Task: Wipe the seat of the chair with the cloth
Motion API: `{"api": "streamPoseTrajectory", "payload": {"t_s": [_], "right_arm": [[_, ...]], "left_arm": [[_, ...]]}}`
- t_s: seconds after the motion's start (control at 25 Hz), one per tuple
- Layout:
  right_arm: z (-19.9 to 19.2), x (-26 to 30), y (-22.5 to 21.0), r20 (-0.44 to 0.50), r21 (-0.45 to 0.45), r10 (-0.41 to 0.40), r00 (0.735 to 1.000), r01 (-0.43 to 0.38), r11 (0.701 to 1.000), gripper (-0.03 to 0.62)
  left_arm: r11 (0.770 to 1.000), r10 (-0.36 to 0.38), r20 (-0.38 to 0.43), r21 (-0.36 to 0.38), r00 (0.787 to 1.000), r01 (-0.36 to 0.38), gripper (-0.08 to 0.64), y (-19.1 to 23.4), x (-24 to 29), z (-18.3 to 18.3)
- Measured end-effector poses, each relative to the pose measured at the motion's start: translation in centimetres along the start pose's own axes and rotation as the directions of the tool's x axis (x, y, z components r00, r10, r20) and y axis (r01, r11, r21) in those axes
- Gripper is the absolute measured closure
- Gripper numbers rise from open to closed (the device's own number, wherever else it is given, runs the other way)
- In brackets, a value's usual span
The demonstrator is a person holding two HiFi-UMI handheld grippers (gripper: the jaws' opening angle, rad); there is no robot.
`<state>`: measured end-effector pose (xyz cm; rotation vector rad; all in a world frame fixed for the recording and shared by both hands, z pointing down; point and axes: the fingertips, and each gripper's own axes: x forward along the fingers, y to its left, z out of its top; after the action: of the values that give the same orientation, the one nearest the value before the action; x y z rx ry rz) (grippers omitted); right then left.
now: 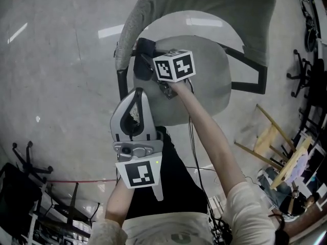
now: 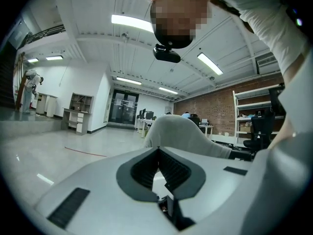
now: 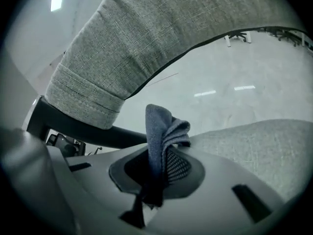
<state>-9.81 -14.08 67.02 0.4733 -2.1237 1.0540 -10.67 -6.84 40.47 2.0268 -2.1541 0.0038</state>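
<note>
Folded blue cloth pinched tight in right tongs near grey chair seat, left tongs closed tip to tip, holding nothing.

In the head view we cannot see the cloth: the right claw hides it under its marker cube, and the backrest runs off the top edge. In the right gripper view the cloth's lower end vanishes between the jaws. The left claw blocks the seat in its own view; what the shelves carry is too small to tell.
</note>
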Motion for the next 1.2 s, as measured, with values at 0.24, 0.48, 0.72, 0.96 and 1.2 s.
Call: {"api": "streamPoseTrajectory", "payload": {"t_s": [0.24,0.48,0.72,0.96,1.2], "right_arm": [[-0.5,-0.4,-1.0,-0.06,-0.009,-0.011,0.998,0.01,1.0,0.537],[0.2,-3.0,-4.5,-0.045,-0.045,-0.053,0.998,0.051,0.998,0.537],[-0.5,-7.5,-10.4,-0.054,-0.056,-0.162,0.985,0.159,0.986,0.537],[-0.7,-12.2,-16.0,-0.047,-0.108,-0.293,0.955,0.287,0.952,0.537],[-1.5,-15.3,-19.6,-0.042,-0.102,-0.389,0.92,0.383,0.918,0.537]], "left_arm": [[1.0,-0.015,-0.015,0.013,1.0,0.015,0.545,-1.8,0.7,-0.3],[0.999,-0.019,-0.036,0.026,0.999,0.02,0.545,-2.8,1.6,-1.1],[1.0,-0.021,-0.066,-0.001,0.998,0.021,0.545,-4.2,2.5,-1.8],[0.998,-0.053,-0.063,0.037,0.997,0.055,0.545,-6.3,3.5,-1.7],[0.995,-0.062,-0.078,0.067,0.995,0.067,0.545,-7.5,4.2,-2.0]]}}
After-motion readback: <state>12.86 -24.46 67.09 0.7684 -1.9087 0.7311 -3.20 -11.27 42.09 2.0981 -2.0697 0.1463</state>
